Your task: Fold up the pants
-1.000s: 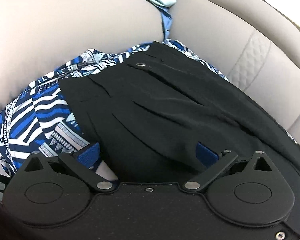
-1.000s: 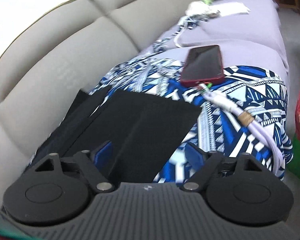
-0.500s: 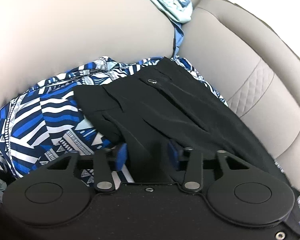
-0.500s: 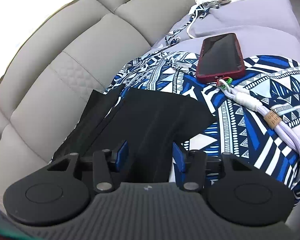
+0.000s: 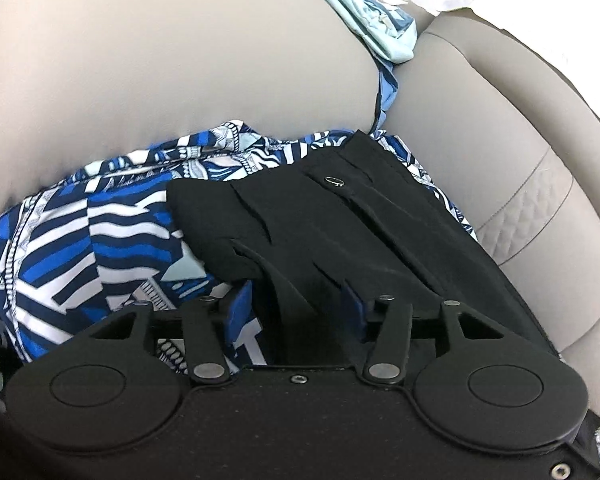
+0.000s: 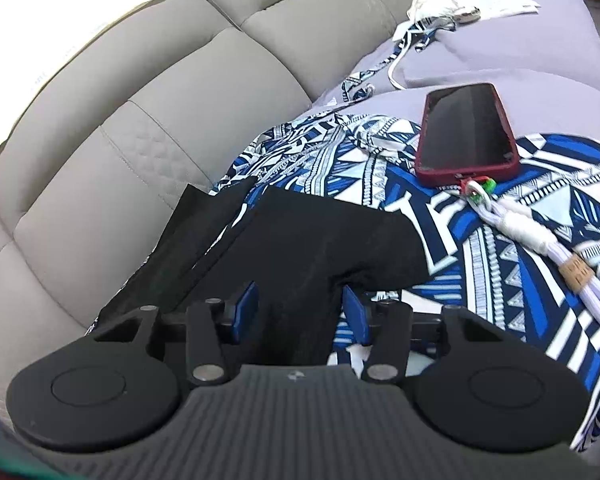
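Lying across a blue-and-white patterned cloth (image 5: 80,248) on the sofa seat, the black pants (image 5: 340,232) stretch along the foot of the beige backrest (image 6: 112,148), their waistband end with a small metal button (image 5: 335,180) showing in the left wrist view. The left gripper (image 5: 296,308) has its blue-padded fingers (image 5: 240,308) drawn in around a raised ridge of the black fabric near the waist, the cloth bunched and lifted between them, so it looks clamped on the pants. At the other end the right gripper (image 6: 300,312) does much the same: its blue pads (image 6: 246,312) sit close on either side of a gathered fold at the leg hem, and the fabric pulls up into a puckered neck between them. From the right wrist view, two black leg panels fan out toward the backrest with a sliver of the patterned cloth visible between them.

Farther along the seat, a phone in a dark red case (image 6: 466,132) rests face up on the patterned cloth, with a white corded strap (image 6: 532,236) trailing from its lower end. Beyond it the lavender seat cushion (image 6: 540,56) carries some white papers and crumpled bits (image 6: 440,4). In the left wrist view a pale blue garment (image 5: 376,20) is tucked into the gap between two beige cushions. No box, basket or other container shows in either view.
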